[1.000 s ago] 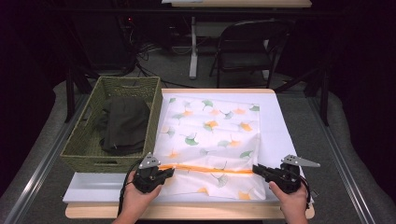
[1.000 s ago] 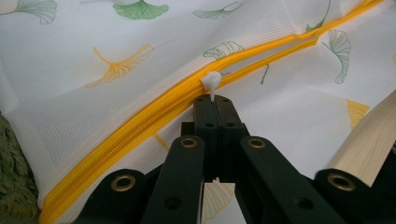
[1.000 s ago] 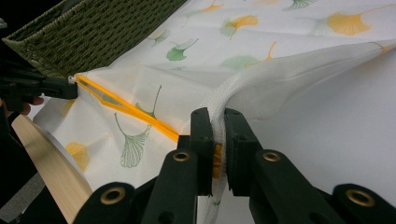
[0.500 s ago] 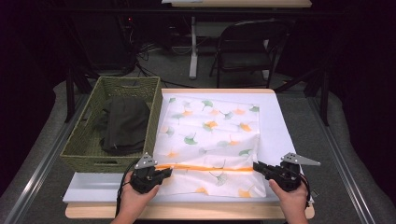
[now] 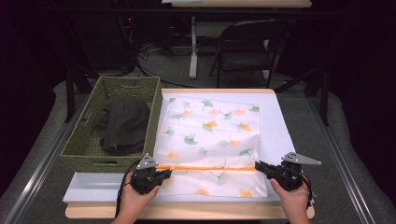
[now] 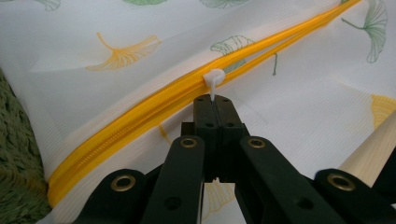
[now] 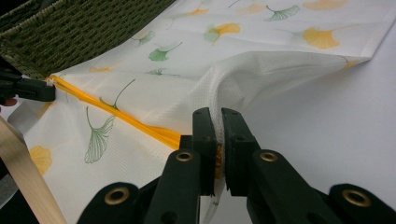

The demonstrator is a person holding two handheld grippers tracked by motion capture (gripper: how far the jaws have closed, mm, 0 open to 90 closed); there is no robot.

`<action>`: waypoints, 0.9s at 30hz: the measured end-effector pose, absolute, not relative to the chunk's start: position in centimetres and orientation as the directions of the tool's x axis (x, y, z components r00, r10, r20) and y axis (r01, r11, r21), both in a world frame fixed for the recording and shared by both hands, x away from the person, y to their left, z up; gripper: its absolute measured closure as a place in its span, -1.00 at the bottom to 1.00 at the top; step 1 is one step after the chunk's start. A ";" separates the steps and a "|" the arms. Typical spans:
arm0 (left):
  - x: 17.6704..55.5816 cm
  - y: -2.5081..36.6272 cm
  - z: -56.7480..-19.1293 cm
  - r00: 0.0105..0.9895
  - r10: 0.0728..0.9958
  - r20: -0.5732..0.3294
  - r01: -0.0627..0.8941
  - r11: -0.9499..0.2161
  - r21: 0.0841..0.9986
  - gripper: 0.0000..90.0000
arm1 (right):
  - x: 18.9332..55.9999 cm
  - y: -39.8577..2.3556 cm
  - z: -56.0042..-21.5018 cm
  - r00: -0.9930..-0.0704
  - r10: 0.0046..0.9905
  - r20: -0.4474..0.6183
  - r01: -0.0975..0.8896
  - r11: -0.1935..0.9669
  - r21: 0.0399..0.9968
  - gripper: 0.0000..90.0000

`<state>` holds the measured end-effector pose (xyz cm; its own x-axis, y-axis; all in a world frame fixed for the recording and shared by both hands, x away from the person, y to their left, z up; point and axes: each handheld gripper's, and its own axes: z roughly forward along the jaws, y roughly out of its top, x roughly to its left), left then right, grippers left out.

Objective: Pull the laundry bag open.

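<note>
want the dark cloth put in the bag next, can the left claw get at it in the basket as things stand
Probably not yet: the left claw is shut on the white zipper pull of the mesh bag. Once it lets go, the dark cloth lies uncovered in the open basket alongside.

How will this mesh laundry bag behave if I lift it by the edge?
Probably floppy: the mesh laundry bag already bunches where the right gripper pinches it. Likely light, lying thin and flat on the table. The zipper may gape.
</note>
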<state>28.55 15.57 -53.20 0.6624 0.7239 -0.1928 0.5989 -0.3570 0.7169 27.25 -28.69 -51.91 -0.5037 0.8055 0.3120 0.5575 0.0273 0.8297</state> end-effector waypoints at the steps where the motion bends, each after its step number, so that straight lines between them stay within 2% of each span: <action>1: 28.6 15.6 -53.2 0.656 0.728 -0.202 0.607 -0.349 0.714 1.00 | 27.2 -28.7 -51.9 -0.502 0.811 0.301 0.554 0.035 0.832 0.90; 6: 28.6 16.0 -53.2 0.638 0.746 -0.194 0.619 -0.345 0.706 1.00 | 27.0 -28.8 -51.8 -0.492 0.830 0.261 0.545 0.060 0.836 0.90; 11: 28.4 17.1 -53.2 0.627 0.762 -0.163 0.627 -0.368 0.687 1.00 | 27.2 -29.3 -52.0 -0.472 0.837 0.276 0.556 0.040 0.830 0.90; 15: 28.2 18.2 -53.2 0.593 0.788 -0.168 0.641 -0.335 0.691 1.00 | 27.3 -29.7 -52.1 -0.453 0.843 0.290 0.566 0.021 0.824 0.90; 21: 27.9 19.8 -53.2 0.571 0.813 -0.114 0.635 -0.349 0.689 1.00 | 27.3 -30.3 -52.2 -0.436 0.848 0.301 0.573 0.004 0.819 0.90; 25: 27.8 20.7 -53.2 0.548 0.827 -0.122 0.645 -0.325 0.691 1.00 | 27.2 -30.5 -52.2 -0.425 0.851 0.308 0.579 -0.005 0.815 0.90; 27: 27.7 21.1 -53.2 0.537 0.828 -0.161 0.659 -0.292 0.693 1.00 | 27.2 -30.5 -52.3 -0.428 0.848 0.313 0.578 -0.009 0.816 0.89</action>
